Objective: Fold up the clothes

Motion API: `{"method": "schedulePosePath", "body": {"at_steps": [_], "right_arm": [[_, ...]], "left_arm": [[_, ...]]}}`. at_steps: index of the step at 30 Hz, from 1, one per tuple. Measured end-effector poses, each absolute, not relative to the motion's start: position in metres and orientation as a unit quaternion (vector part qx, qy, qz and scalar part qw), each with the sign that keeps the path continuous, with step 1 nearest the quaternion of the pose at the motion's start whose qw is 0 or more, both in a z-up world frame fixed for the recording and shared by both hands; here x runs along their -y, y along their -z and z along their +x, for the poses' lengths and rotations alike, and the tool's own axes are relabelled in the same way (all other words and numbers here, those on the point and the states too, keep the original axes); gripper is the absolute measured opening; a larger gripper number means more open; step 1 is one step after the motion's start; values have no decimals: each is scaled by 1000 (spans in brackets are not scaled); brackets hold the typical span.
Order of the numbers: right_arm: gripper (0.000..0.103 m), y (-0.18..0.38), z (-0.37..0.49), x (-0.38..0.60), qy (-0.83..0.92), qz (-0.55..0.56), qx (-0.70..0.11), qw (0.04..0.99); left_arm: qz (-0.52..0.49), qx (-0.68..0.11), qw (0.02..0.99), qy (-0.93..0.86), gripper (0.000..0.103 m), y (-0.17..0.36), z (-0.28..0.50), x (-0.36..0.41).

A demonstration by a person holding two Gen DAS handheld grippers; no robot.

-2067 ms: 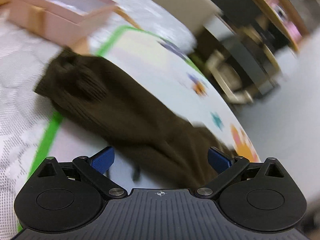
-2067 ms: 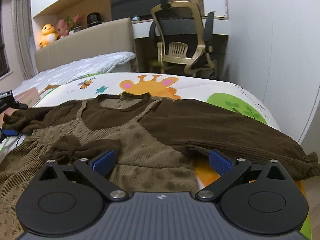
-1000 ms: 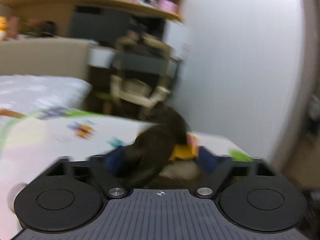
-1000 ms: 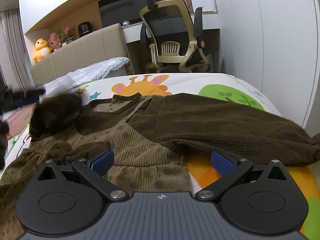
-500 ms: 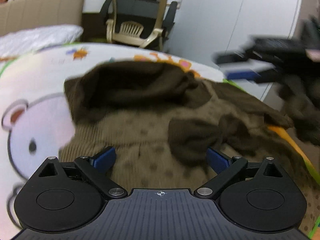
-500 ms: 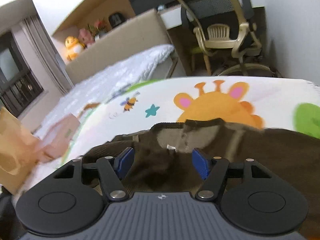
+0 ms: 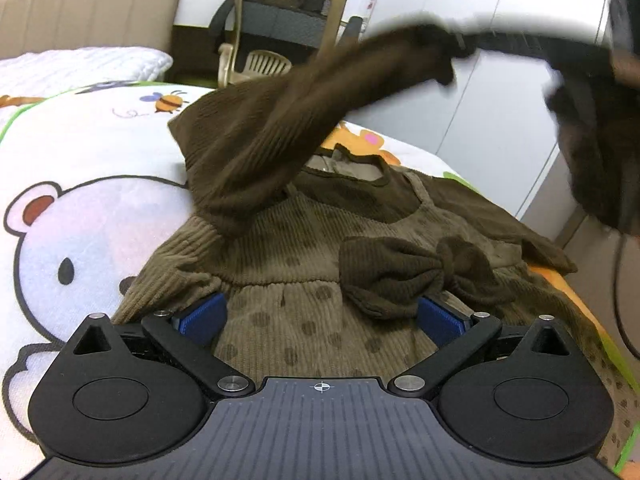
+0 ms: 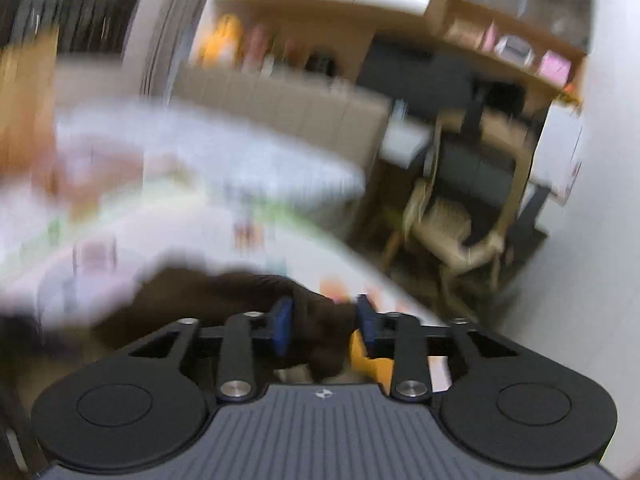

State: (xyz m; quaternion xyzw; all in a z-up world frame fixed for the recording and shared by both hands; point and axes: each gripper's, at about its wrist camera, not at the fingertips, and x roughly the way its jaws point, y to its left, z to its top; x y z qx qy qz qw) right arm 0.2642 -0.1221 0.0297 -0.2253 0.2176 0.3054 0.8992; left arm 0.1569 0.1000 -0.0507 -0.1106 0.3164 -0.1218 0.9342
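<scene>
Dress (image 7: 304, 312) is lying flat on the cartoon bedspread (image 7: 80, 216), olive corduroy body with dots and a dark brown bow (image 7: 412, 276) at the waist, neckline pointing away from you toward the office chair (image 7: 280, 28). Your right gripper (image 8: 323, 320) is clamped on the cuff end of a dark brown sleeve (image 7: 288, 120), pads pinched tight on the fabric, and that sleeve hangs in the air as a long band running from the shoulder on the far side of the bow up toward the wall side. The right wrist view is badly blurred, so don't trust it for much beyond that pinch.

Your left gripper (image 7: 320, 320) has its fingers spread wide with nothing between them, sitting low over the skirt just on your side of the bow.

What matters next, I'd guess: the sleeve's long axis needs to come down across the chest, just beyond the bow. Right hand owns that move. Plenty of bedspread past the bow on the bear-print side; the other side runs out quickly at the bed edge, so watch the other sleeve (image 7: 512, 224) there.
</scene>
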Motion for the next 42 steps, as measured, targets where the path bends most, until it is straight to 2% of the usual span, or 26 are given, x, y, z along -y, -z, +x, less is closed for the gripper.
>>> {"method": "schedulePosePath", "body": {"at_steps": [4,9,11,12,13,14,15,17,20,25,28,29,30,32,37,42], "right_arm": [[54,-7,268,163,-301,-143,-305,892],[60,-3,313,192,-281,79,-359,886],[60,16,338,184,-262,128,-384,876],[58,26,350,178,-258,141,-401,868],[52,33,357,169,-262,145,-416,859],[24,39,363,159,-267,146,-432,849],[16,39,359,148,-274,133,-429,850],[8,14,334,136,-311,73,-342,884],[8,-18,308,142,-324,28,-255,910],[8,5,306,162,-246,-42,-306,919],[13,14,299,204,-207,-9,-332,920],[25,12,296,227,-191,24,-330,924],[43,8,291,252,-174,58,-326,928],[58,11,281,305,-122,133,-324,929],[58,22,254,439,16,316,-310,896],[58,82,238,497,60,471,-343,810]], "left_arm": [[-119,-314,934,124,103,51,157,-102],[-118,-315,934,123,103,51,158,-101],[-113,-316,934,122,103,51,158,-100],[-110,-318,934,121,103,51,158,-99],[-106,-320,934,120,103,51,159,-97],[-97,-324,933,120,103,50,159,-95],[-86,-330,933,119,103,48,161,-92],[-67,-342,930,120,103,44,163,-88],[-77,-329,925,173,103,24,158,-90],[-87,-286,938,177,103,-15,176,-95],[-106,-288,938,162,103,-18,201,-96],[-112,-294,936,158,103,-14,210,-95],[-120,-305,932,154,103,-9,219,-95],[-133,-330,922,155,103,5,230,-94],[-149,-374,903,147,103,36,240,-91],[-128,-367,910,145,103,42,234,-85]]}}
